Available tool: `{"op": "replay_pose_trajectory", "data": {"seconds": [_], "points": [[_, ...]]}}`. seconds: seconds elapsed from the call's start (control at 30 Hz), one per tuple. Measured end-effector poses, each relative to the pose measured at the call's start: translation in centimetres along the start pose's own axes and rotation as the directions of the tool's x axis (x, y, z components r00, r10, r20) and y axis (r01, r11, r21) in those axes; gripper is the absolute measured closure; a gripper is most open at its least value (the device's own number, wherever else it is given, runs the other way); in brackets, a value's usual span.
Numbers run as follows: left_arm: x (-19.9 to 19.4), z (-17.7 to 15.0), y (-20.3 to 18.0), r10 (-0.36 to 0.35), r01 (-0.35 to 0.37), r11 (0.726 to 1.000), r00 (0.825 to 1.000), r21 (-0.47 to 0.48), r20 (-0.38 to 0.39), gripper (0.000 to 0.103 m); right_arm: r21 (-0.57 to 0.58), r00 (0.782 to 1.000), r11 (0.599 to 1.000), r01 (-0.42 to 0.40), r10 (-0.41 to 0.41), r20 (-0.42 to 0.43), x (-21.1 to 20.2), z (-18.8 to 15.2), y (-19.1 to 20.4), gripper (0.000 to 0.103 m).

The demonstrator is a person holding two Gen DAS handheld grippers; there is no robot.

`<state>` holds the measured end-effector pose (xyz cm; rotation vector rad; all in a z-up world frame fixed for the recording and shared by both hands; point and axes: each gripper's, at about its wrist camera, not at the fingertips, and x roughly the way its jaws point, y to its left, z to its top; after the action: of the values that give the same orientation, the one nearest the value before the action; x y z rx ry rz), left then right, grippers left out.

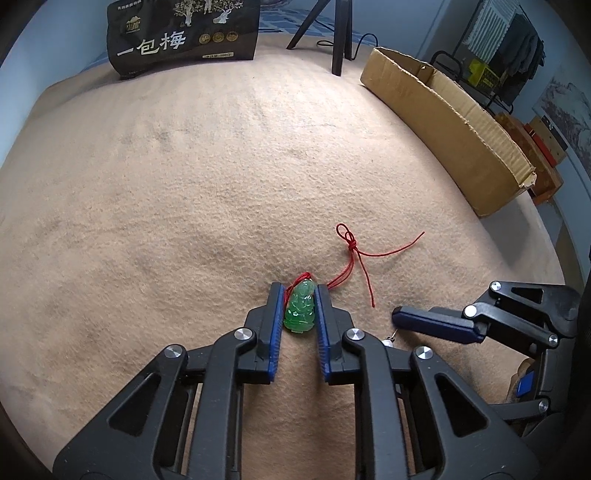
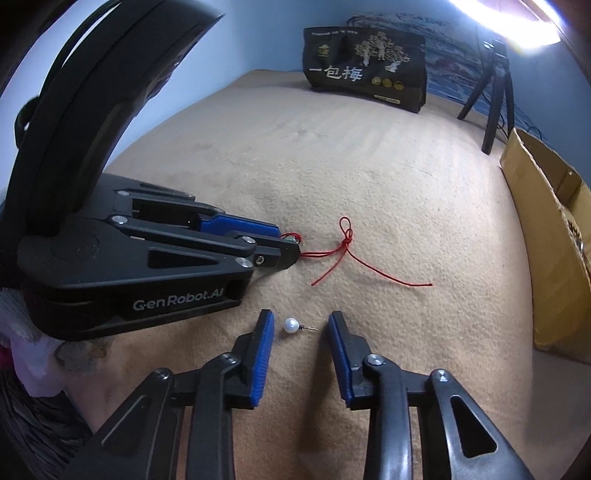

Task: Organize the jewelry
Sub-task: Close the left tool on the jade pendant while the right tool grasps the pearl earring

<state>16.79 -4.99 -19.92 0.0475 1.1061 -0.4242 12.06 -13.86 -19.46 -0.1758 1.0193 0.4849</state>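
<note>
A green jade pendant on a red cord lies on the beige blanket. My left gripper is closed around the pendant, its blue pads touching both sides. The cord trails off to the right; it also shows in the right wrist view. A white pearl earring with a metal pin lies between the open fingers of my right gripper, touching neither pad. The right gripper also shows in the left wrist view, and the left gripper shows in the right wrist view.
A black snack bag with Chinese lettering stands at the far edge. A black tripod stands beside it. An open cardboard box lies along the right side; it also shows in the right wrist view.
</note>
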Motion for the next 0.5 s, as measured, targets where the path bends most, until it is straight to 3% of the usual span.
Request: {"op": "replay_pose_trajectory", "data": {"seconds": [0.1,0.5], "points": [[0.0,0.0,0.0,0.0,0.0,1.0,1.0,-0.002,0.001,0.088,-0.011,1.0,1.0,0.001,-0.001,-0.001,0.0,0.0,0.2,0.086],[-1.2,0.1,0.5,0.006,-0.006,0.999,1.0,-0.043,0.01,0.088,0.004,1.0,1.0,0.004,-0.004,0.017,-1.1,0.3,-0.1,0.086]]}}
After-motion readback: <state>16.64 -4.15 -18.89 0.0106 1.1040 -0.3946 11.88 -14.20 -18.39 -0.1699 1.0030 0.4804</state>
